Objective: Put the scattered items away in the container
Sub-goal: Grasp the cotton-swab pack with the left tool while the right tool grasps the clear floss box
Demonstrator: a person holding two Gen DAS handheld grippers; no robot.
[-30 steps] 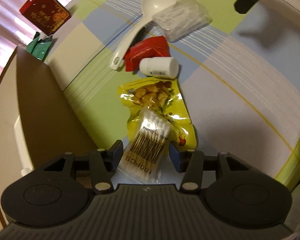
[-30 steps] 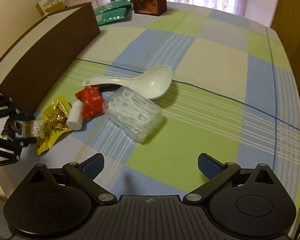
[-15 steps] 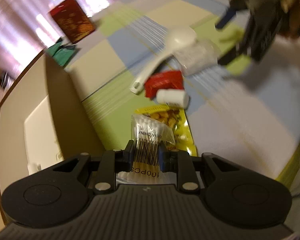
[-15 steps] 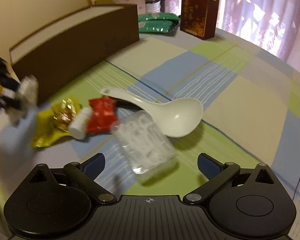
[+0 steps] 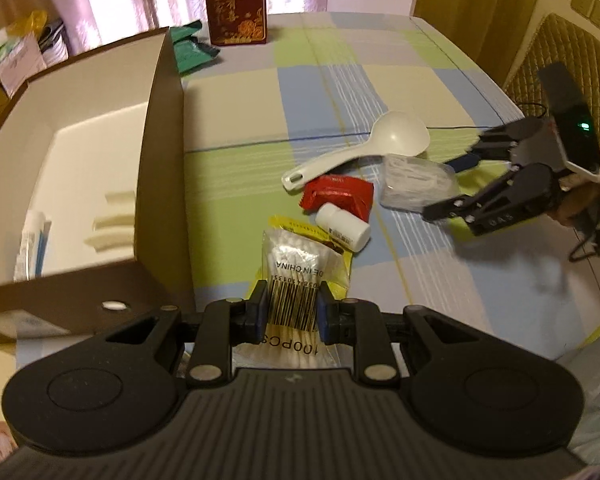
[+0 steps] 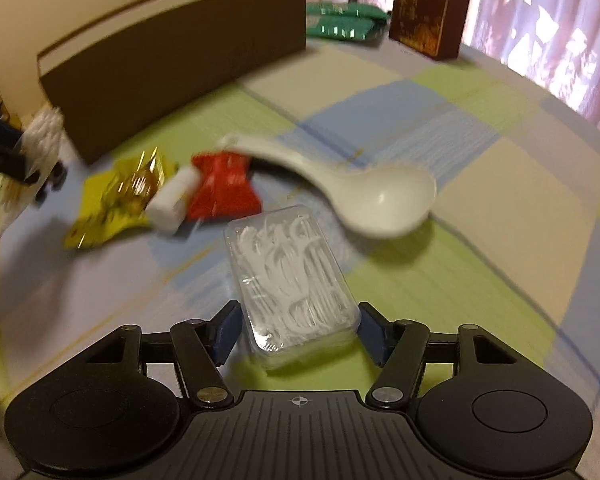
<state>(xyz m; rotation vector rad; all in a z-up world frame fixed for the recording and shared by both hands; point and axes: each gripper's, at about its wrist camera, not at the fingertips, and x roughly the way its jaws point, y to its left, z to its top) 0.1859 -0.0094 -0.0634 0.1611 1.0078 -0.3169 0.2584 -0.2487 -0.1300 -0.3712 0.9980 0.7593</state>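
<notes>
Gripping swab packet (image 5: 291,276); floss box (image 6: 290,276) straddled.

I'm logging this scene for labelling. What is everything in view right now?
cotton swab bag: 1, clear, in left gripper.
floss pick box: 1, clear, on cloth between right gripper's fingers.
spoon: 1, white, mid-table.
red packet: 1, beside spoon handle.
pill bottle: 1, white, lying by red packet.
yellow snack bag: 1, near box.
cardboard box: 1, brown, open, left.
red carton: 1, far edge.
green packets: two or so, far edge.
left gripper: shut.
right gripper: open.
</notes>
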